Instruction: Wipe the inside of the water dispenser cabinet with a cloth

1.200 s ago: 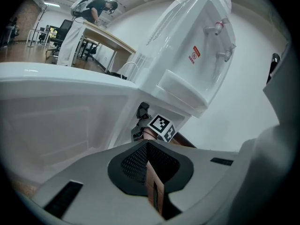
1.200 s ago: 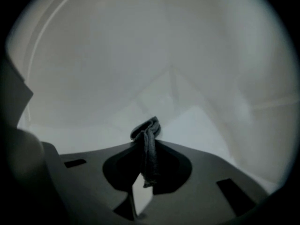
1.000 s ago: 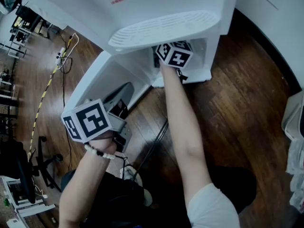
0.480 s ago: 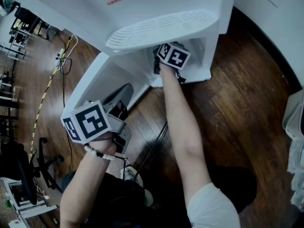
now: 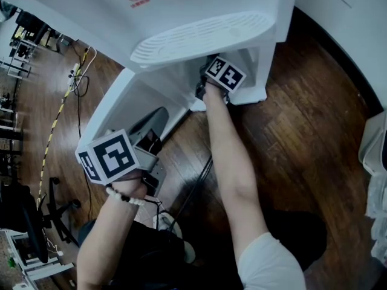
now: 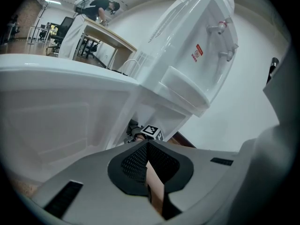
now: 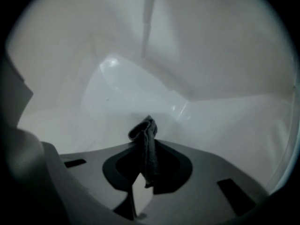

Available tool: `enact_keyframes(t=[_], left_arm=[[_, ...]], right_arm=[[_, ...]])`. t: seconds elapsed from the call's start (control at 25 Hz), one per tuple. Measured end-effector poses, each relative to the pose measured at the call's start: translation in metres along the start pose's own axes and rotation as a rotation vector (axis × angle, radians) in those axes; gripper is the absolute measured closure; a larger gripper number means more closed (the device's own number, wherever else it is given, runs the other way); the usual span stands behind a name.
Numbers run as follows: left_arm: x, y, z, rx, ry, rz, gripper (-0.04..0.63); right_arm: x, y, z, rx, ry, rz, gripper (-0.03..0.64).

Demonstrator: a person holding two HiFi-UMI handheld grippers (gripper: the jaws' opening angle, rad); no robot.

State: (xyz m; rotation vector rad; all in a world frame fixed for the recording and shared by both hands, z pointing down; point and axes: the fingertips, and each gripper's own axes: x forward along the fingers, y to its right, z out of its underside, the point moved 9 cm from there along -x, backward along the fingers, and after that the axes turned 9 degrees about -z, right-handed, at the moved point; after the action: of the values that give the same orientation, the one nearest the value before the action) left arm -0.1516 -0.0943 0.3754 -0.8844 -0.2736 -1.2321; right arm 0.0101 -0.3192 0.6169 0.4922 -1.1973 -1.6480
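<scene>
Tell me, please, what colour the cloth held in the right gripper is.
Dark grey: the cloth shows best in the right gripper view.

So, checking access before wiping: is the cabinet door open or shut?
Open: the cabinet door stands swung out; the right gripper reaches inside.

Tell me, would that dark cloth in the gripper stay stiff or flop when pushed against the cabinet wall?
Probably floppy: the cloth is bunched into soft folds where the right gripper pinches it, and its tip curls over. It looks thin, so likely light. Against the smooth white cabinet wall it should slide easily and crumple rather than push back.
</scene>
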Motion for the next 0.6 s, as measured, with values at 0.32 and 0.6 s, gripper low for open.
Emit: enact_keyframes(t=[0.32, 0.6], left_arm=[[0.0, 0.002, 0.001, -0.004, 0.001, 0.006, 0.6], [0.002, 0.005, 0.003, 0.003, -0.004, 0.01, 0.6]], right_arm=[[-0.011, -0.005, -0.012, 0.0, 0.099, -0.053, 0.574], [-0.024, -0.057, -0.049, -0.097, 0.23, -0.201, 0.574]])
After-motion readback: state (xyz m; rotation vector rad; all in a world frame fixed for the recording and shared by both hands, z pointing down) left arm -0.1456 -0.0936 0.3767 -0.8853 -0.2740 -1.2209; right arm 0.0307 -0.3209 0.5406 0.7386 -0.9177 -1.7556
